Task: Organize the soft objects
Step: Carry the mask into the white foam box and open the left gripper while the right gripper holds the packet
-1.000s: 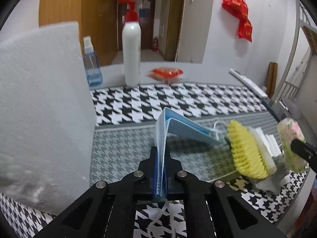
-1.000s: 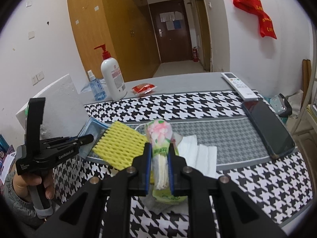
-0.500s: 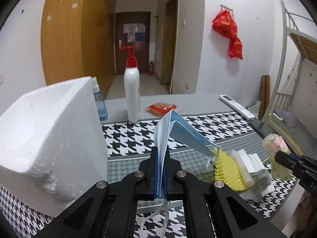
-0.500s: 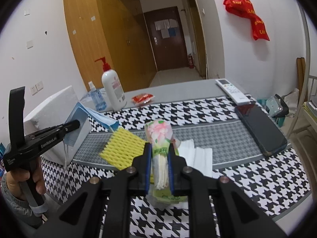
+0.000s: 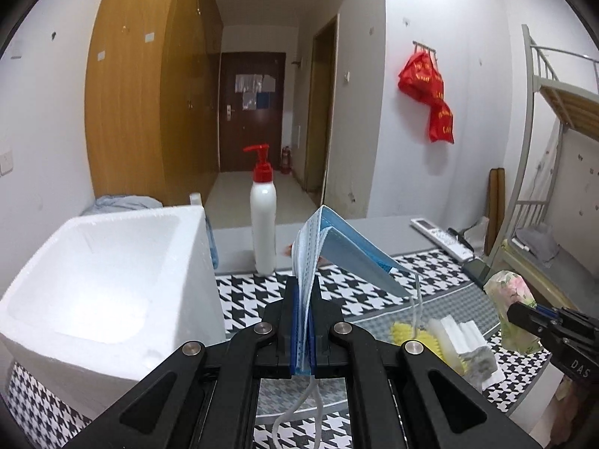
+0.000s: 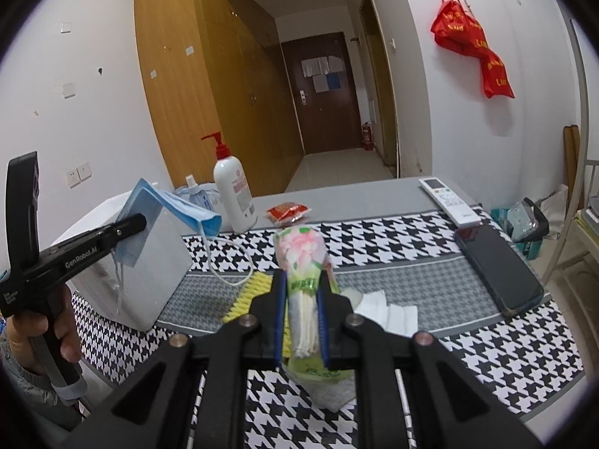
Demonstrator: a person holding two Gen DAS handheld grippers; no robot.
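My left gripper (image 5: 302,292) is shut on a stack of blue face masks (image 5: 337,250), lifted above the table beside the white foam box (image 5: 108,273). The right wrist view shows the same masks (image 6: 168,209) hanging from the left gripper (image 6: 138,220), ear loops dangling. My right gripper (image 6: 302,288) is shut on a green and pink tissue pack (image 6: 301,258), held over the table; the pack (image 5: 511,299) also shows at the right edge of the left wrist view. A yellow sponge (image 6: 249,295) and white folded tissues (image 6: 389,312) lie on the houndstooth cloth.
A white pump bottle (image 6: 234,196), a small blue bottle (image 6: 196,198) and a red packet (image 6: 288,211) stand at the back. A remote (image 6: 449,202) and a dark phone (image 6: 498,269) lie at the right. A person's hand (image 6: 41,336) grips the left tool's handle.
Both grippers rose with their loads. The left lifted the masks off the table until the foam box's open top came into view. The tissue pack stayed clamped in the right.
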